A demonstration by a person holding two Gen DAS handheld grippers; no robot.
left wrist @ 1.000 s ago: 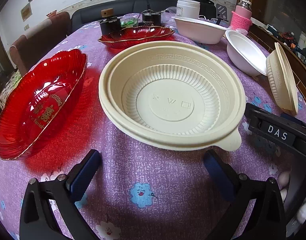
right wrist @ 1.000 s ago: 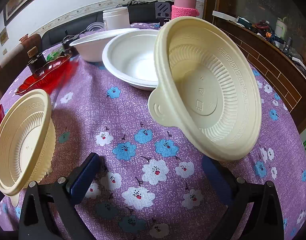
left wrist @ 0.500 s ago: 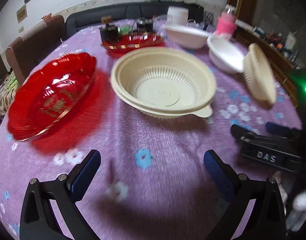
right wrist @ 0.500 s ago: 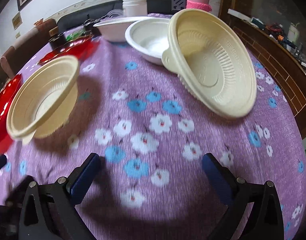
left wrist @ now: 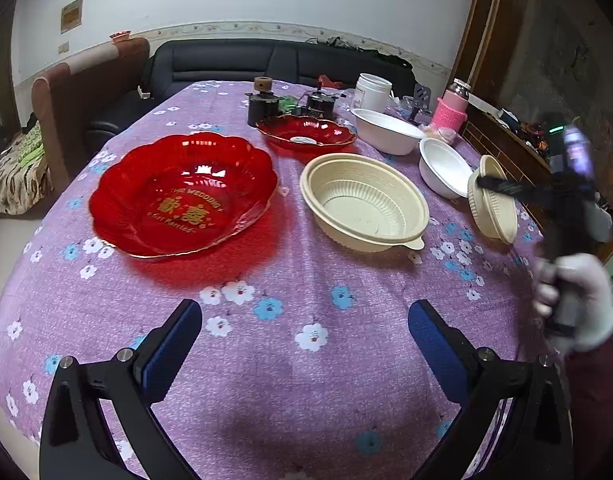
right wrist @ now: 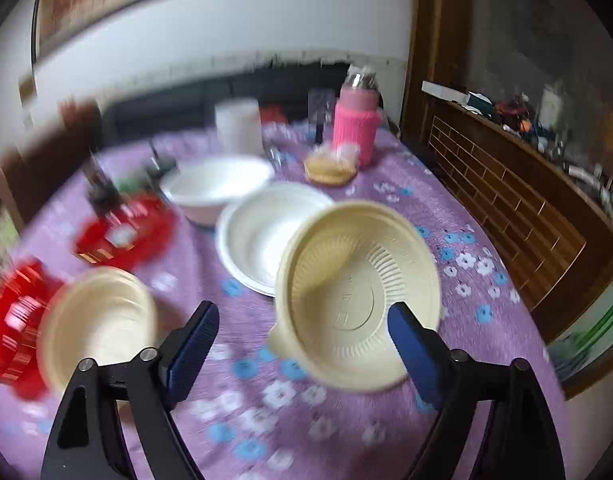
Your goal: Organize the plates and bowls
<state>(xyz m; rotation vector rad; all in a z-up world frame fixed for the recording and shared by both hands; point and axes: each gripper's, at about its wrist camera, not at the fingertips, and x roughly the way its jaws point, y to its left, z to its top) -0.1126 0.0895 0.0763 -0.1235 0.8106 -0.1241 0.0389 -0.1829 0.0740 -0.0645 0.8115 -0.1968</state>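
A cream bowl sits upright mid-table; it shows blurred in the right wrist view. A second cream bowl leans tilted against a white bowl. Another white bowl sits behind. A large red plate and a smaller red plate lie to the left. My left gripper is open and empty, pulled back above the near cloth. My right gripper is open and empty, in front of the tilted cream bowl.
The purple flowered tablecloth covers the table. A pink flask, a white jar and dark small items stand at the back. A wooden ledge runs along the right. A sofa is behind the table.
Both grippers have pulled back and risen away from the bowls, still open. The right wrist view is now blurred from motion. The bowls have not moved.
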